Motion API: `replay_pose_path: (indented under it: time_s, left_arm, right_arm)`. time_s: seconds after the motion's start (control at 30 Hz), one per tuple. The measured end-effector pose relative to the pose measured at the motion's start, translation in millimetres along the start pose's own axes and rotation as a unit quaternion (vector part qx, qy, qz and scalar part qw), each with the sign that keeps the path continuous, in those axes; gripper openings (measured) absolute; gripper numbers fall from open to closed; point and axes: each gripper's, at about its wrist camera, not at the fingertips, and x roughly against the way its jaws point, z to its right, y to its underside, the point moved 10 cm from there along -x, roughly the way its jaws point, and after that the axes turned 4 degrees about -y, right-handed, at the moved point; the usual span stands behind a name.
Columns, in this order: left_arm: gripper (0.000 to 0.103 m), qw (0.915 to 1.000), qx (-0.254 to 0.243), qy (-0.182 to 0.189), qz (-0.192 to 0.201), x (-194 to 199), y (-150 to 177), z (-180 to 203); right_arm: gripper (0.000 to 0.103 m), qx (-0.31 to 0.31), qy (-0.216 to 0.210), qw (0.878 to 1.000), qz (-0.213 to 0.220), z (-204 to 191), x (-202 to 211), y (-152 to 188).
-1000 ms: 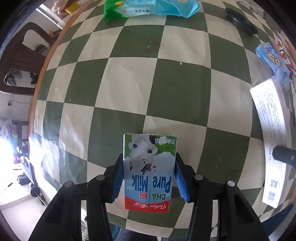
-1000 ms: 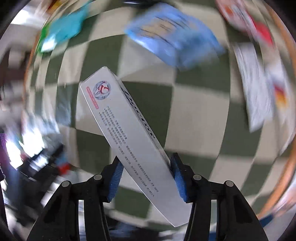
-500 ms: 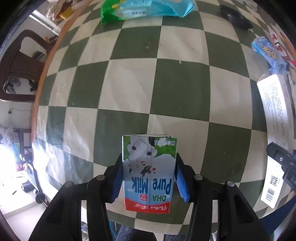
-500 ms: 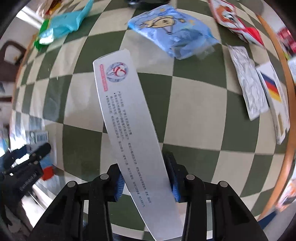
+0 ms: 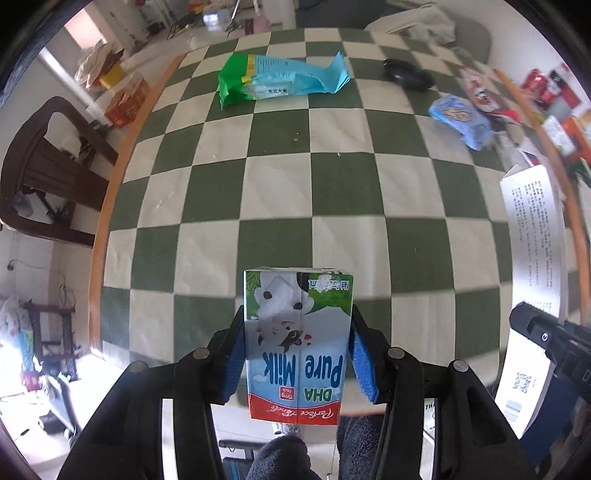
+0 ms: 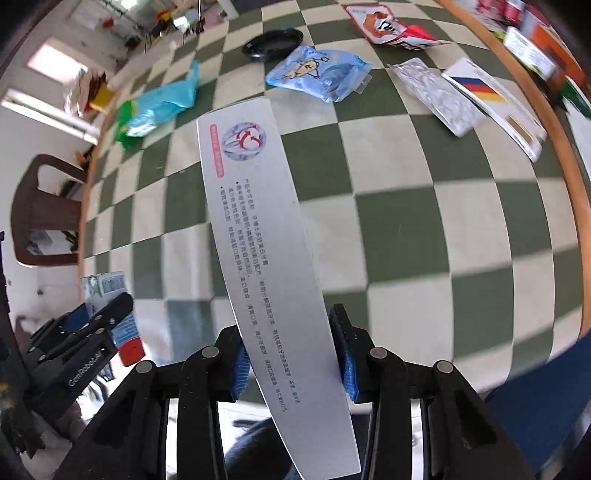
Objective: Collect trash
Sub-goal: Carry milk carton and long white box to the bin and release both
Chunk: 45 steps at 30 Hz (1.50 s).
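Between the blue pads of the left gripper (image 5: 297,354): one milk carton (image 5: 297,347), printed "DHA Pure Milk", clamped upside down and held above the near edge of the green-and-cream checked table (image 5: 280,184). Right gripper (image 6: 291,363): clenched on a long silver toothpaste box (image 6: 264,251) with red emblem and Chinese text, tilted up and to the left over the table. Far left on the table: green and blue rice bag (image 5: 280,83), lying flat. Far centre: black dish (image 6: 273,42). Just near it: pale blue cartoon-printed packet (image 6: 317,74). Far right: red and white snack wrapper (image 6: 391,27), silver foil pouch (image 6: 436,96), flat booklet with striped flag (image 6: 495,99). Left of the table: dark brown chair (image 5: 48,177).
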Motion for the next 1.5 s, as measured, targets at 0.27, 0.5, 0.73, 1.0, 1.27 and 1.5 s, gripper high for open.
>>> replay_pose_path:
  time_s: [0.27, 0.5, 0.73, 1.0, 1.27, 1.5]
  left_arm:
    - [0.047, 0.9976, -0.028, 0.063, -0.002, 24, 92, -11]
    - [0.047, 0.9908, -0.024, 0.095, -0.093, -16, 201, -33]
    - [0.047, 0.9764, 0.017, 0.114, -0.183, -135, 267, -27]
    - [0.066, 0.9604, 0.039, 0.134, -0.241, -298, 304, 2]
    - [0.103, 0.9735, 0.037, 0.084, -0.210, -369, 306, -19]
    - [0.103, 0.9860, 0.018, 0.034, -0.162, -367, 306, -44]
  right_arm:
    - [0.041, -0.051, -0.029, 0.997, 0.043, -48, 31, 128]
    - [0.041, -0.102, -0.043, 0.994, -0.022, -58, -19, 274]
    - [0.041, -0.147, -0.042, 0.982, -0.110, -32, -132, 362]
    - [0.041, -0.200, -0.083, 0.959, -0.182, 12, -323, 394]
    - [0.058, -0.202, -0.073, 0.951, -0.224, 46, -477, 405]
    - [0.103, -0.136, 0.010, 0.977, -0.164, 59, -487, 385]
